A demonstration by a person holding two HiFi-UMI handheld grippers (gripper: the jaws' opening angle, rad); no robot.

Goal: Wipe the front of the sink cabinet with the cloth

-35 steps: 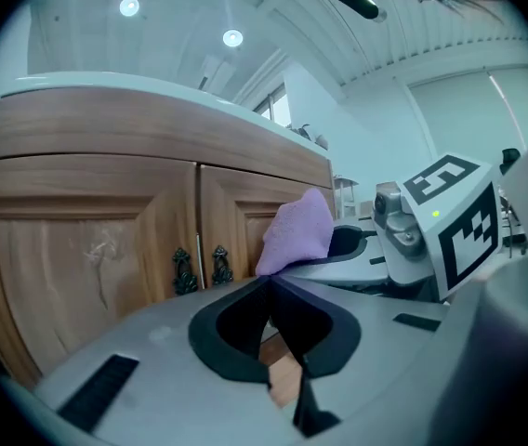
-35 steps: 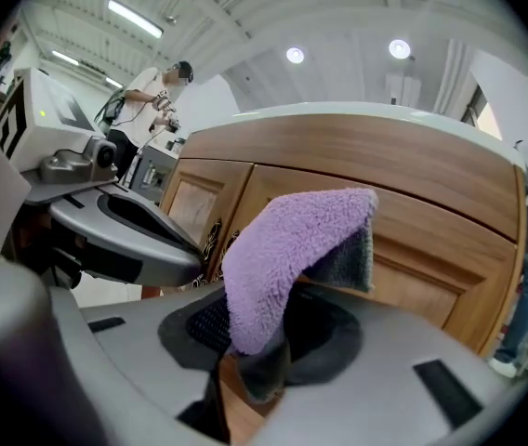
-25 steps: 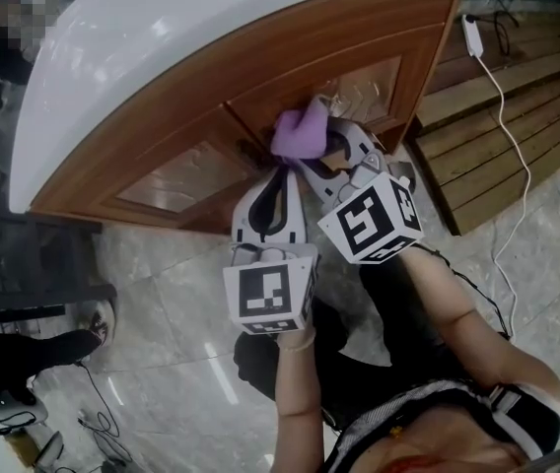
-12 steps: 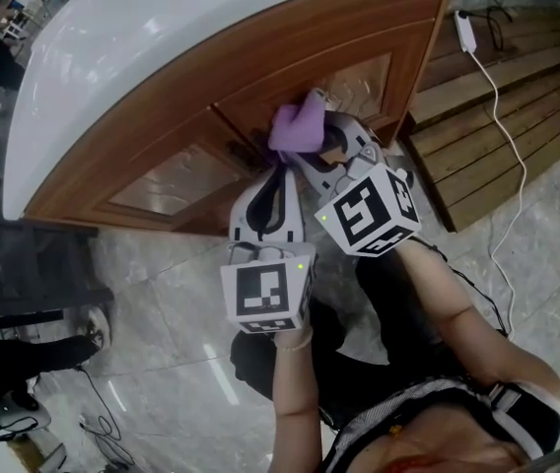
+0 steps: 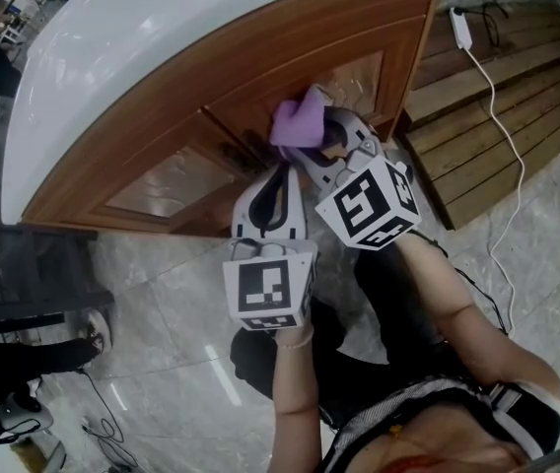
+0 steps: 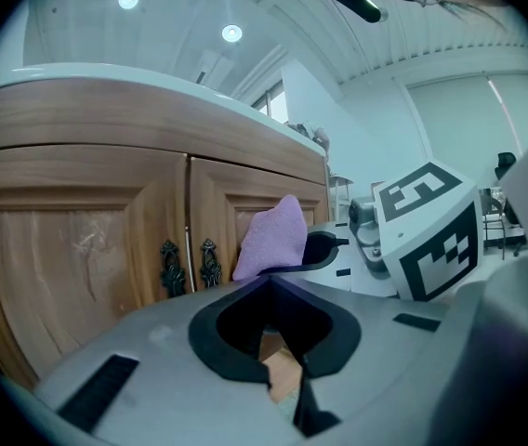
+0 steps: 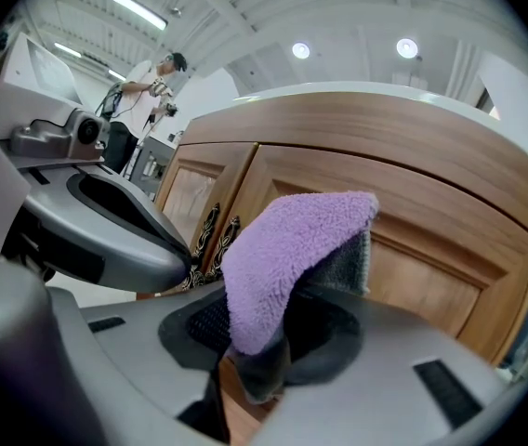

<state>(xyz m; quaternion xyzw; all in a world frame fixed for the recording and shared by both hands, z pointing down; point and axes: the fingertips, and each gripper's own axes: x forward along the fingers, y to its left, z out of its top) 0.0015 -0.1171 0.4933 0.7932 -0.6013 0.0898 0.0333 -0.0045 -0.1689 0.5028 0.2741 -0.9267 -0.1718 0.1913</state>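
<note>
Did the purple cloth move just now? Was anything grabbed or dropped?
Only a tiny bit. The right tool pushed the cloth slightly further up the cabinet door. Nothing was grabbed or dropped: the right tool still pinches the cloth, and the left tool stays shut and empty beside it.

I see the cloth — purple and fluffy, grey on the underside — folded over and clamped between the jaws of my right gripper. Its free end is raised towards the cabinet, at the right-hand door; I can't tell if it touches. The cabinet front is curved brown wood, both doors closed, with dark ornate handles at the middle seam.
</note>
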